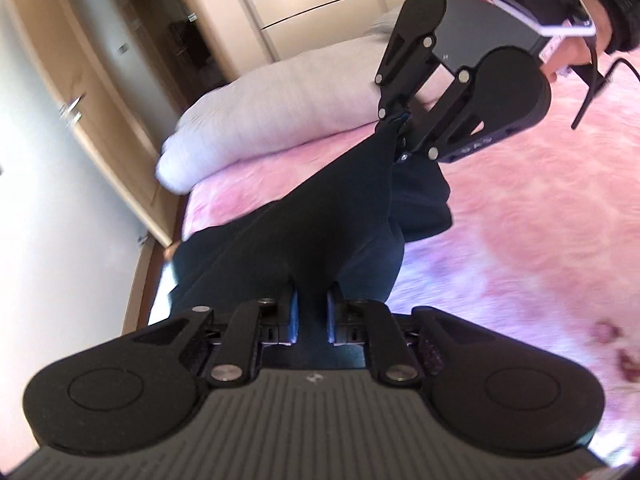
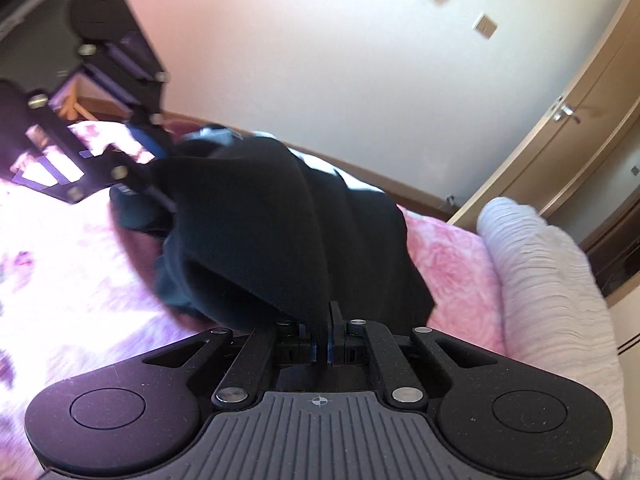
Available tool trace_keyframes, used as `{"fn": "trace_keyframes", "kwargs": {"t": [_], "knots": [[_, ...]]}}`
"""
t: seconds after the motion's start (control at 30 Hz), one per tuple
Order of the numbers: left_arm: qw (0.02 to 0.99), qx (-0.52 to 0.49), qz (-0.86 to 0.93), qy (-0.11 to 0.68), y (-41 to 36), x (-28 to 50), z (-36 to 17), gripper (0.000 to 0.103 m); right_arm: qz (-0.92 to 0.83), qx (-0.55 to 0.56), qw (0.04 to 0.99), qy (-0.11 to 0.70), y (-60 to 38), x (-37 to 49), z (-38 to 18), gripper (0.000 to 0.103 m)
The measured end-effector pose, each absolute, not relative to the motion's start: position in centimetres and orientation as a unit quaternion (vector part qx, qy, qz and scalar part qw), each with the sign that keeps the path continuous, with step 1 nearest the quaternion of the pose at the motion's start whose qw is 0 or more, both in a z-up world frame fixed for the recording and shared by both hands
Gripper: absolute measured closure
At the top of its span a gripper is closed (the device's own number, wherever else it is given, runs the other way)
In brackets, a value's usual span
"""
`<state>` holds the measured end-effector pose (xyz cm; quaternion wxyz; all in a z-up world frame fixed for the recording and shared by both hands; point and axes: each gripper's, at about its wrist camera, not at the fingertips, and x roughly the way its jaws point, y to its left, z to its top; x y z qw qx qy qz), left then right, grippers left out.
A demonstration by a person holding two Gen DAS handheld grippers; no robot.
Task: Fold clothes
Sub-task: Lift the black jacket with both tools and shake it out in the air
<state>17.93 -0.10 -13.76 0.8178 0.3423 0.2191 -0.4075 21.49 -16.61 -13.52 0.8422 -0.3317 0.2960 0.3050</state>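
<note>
A black garment hangs stretched between my two grippers above the pink bed. In the left wrist view my left gripper is shut on one bunched edge of it, with cloth filling the gap between the blue pads. My right gripper pinches the far edge higher up. In the right wrist view the right gripper is shut tight on a fold of the black garment. The left gripper grips the other end at the upper left. The lower part of the garment droops onto the blanket.
A fluffy pink blanket covers the bed. A rolled pale duvet lies along its far side. Wooden doors and a white wall stand beyond. A dark sleeve holds the right gripper.
</note>
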Motion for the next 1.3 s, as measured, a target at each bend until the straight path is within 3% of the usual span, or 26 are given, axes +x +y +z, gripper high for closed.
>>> {"fn": "trace_keyframes", "kwargs": {"t": [0.27,0.5,0.67,0.8,1.0,1.17,1.23,1.27,1.3], "knots": [[0.759,0.357,-0.502,0.211,-8.0,-1.3,-9.6,0.094,0.268,-0.256,0.867,0.334,-25.5,1.0,-8.9,0.1],[0.675,0.276,-0.649,0.215,-19.0,-17.6,-6.2,0.095,0.131,-0.186,0.893,0.39,-37.4,-20.9,-3.6,0.1],[0.599,0.218,-0.756,0.15,-24.3,-22.5,-1.5,0.097,-0.006,-0.187,0.906,0.38,-43.5,-33.9,4.8,0.1],[0.567,0.164,-0.801,0.098,-27.3,-23.0,3.2,0.097,-0.074,-0.232,0.912,0.329,-44.9,-38.8,12.4,0.099],[0.589,0.111,-0.798,0.059,-29.3,-19.8,7.1,0.097,-0.108,-0.304,0.912,0.252,-45.1,-38.4,20.6,0.099],[0.678,0.134,-0.709,0.141,-29.6,-11.7,3.5,0.095,-0.042,-0.331,0.908,0.253,-46.9,-26.8,17.9,0.099],[0.714,0.159,-0.651,0.202,-32.1,-6.8,0.0,0.086,-0.005,-0.333,0.901,0.278,-48.8,-19.3,14.3,0.099],[0.727,0.173,-0.622,0.234,-33.4,-4.2,-2.2,0.073,0.008,-0.333,0.896,0.295,-49.6,-15.8,11.9,0.099],[0.739,0.186,-0.593,0.26,-34.3,-1.7,-4.4,0.069,0.014,-0.33,0.889,0.317,-50.5,-12.5,9.4,0.093]]}}
